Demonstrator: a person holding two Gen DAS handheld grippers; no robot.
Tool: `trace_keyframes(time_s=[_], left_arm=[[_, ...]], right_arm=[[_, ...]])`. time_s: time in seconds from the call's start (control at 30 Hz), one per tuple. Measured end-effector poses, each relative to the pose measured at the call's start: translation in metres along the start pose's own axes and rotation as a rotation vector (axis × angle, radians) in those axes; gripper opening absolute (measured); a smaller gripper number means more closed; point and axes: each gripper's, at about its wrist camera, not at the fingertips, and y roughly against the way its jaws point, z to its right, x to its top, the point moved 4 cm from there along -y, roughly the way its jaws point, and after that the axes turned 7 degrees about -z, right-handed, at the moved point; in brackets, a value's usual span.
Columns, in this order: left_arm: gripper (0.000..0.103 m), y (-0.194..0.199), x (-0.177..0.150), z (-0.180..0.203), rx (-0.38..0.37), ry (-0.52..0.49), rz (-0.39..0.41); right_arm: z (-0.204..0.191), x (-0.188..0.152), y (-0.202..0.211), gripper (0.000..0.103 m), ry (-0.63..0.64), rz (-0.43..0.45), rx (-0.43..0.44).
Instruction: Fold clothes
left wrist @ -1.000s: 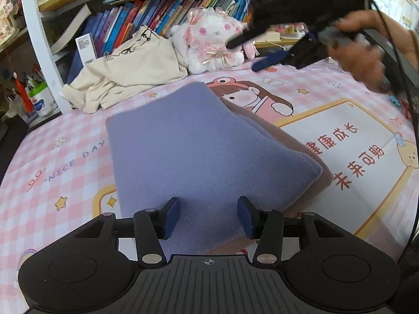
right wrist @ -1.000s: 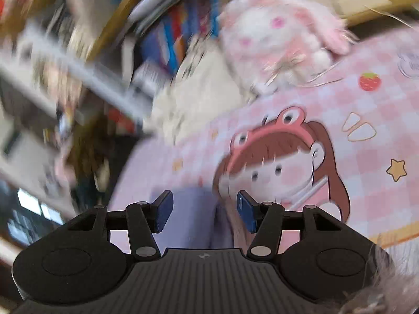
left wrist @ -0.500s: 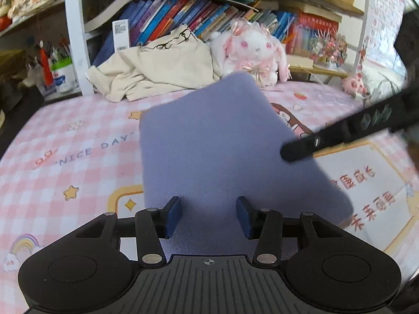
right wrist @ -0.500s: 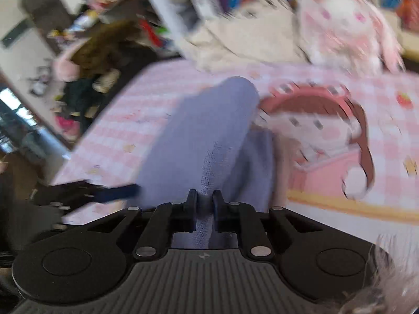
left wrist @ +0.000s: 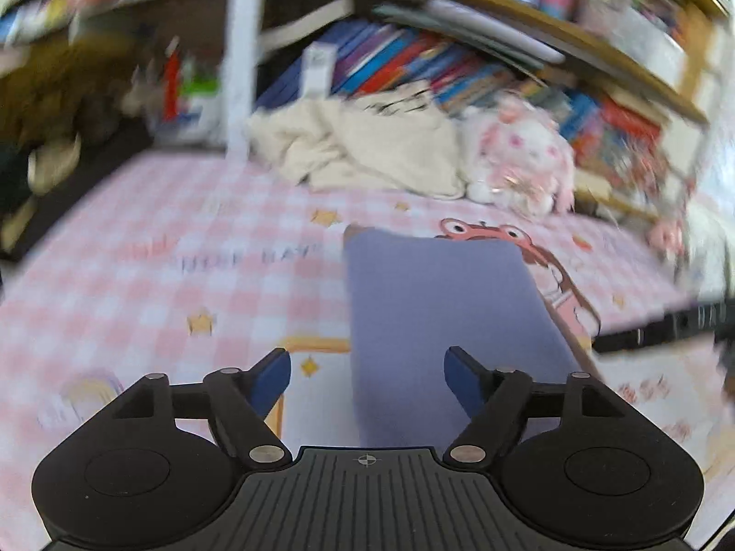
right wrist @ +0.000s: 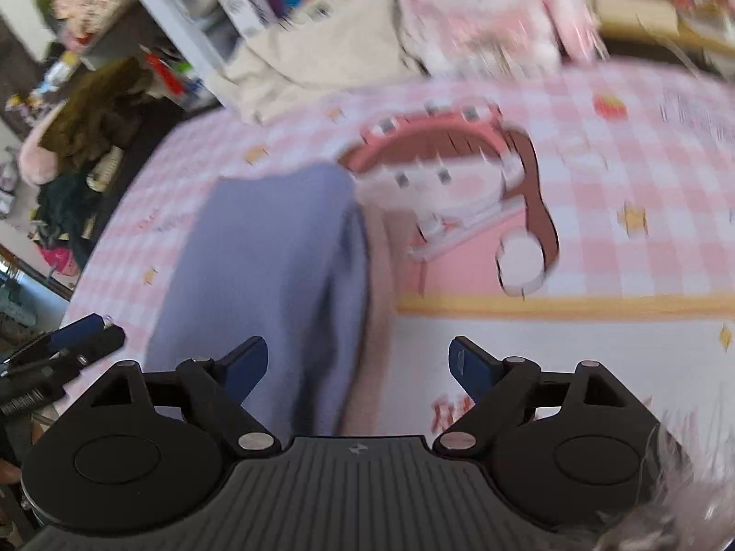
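- The folded lavender-blue garment (left wrist: 441, 317) lies flat on the pink checked surface (left wrist: 138, 284). In the left wrist view its long axis runs pretty much straight away from the camera, near end down by the gripper, far end pointing at the bookshelf.
- In the right wrist view the same garment (right wrist: 262, 266) runs from the lower middle up and a bit left, so it looks slightly slanted from that side.
- Looks-wise: soft, knit-ish fabric in one plain colour, folded into a long narrow rectangle. The far edge is fairly square. From the right you can see stacked layers and a rounded fold along its right edge.
- There's a brownish-pink cloth (right wrist: 379, 275) peeking out along that right edge, seemingly underneath. Too blurry to say more.
- It sits just left of the cartoon girl print (right wrist: 464, 188), covering part of it.
- Left gripper (left wrist: 367, 374): jaws have just been opening and now stand wide apart. The garment's near end shows between the blue fingertips (left wrist: 459, 374), but they aren't pressing on it, so nothing is held.
- Right gripper (right wrist: 358, 365): also just sprang open, jaws spread wide. The cloth shows between the tips but isn't pinched.
- Behind, a crumpled cream garment (left wrist: 367, 147) sits against the books (left wrist: 390, 64), with a white-and-pink plush bunny (left wrist: 523, 160) next to it. All of it is well apart from the folded piece.
- Both views are quite motion-blurred.
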Motion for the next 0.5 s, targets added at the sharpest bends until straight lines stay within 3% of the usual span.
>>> trace_keyframes(time_s=[0.13,0.23,0.27,0.3,0.4,0.47,0.5], left_arm=[[0.077,-0.033,0.004,-0.011,-0.117,0.133,-0.137],[0.077,-0.053,0.004,-0.008,-0.144,0.151,-0.194],[0.076,-0.057,0.003,-0.007,-0.150,0.159,-0.201],[0.075,-0.059,0.003,-0.006,-0.161,0.170,-0.205],[0.065,-0.059,0.001,0.002,-0.129,0.156,-0.194],[0.047,-0.053,0.000,0.011,-0.098,0.118,-0.179],[0.044,-0.048,-0.001,0.018,-0.083,0.091,-0.168]], right_arm=[[0.011,-0.008,-0.020,0.086,-0.118,-0.079,0.048],[0.007,-0.010,-0.027,0.082,-0.158,-0.071,0.085],[0.003,-0.009,-0.028,0.074,-0.149,-0.068,0.079],[-0.001,-0.008,-0.030,0.051,-0.142,-0.067,0.076],[-0.017,-0.007,-0.030,0.033,-0.083,-0.040,0.049],[-0.035,-0.010,-0.021,0.028,0.067,0.027,-0.026],[-0.042,-0.013,-0.016,0.027,0.138,0.062,-0.059]])
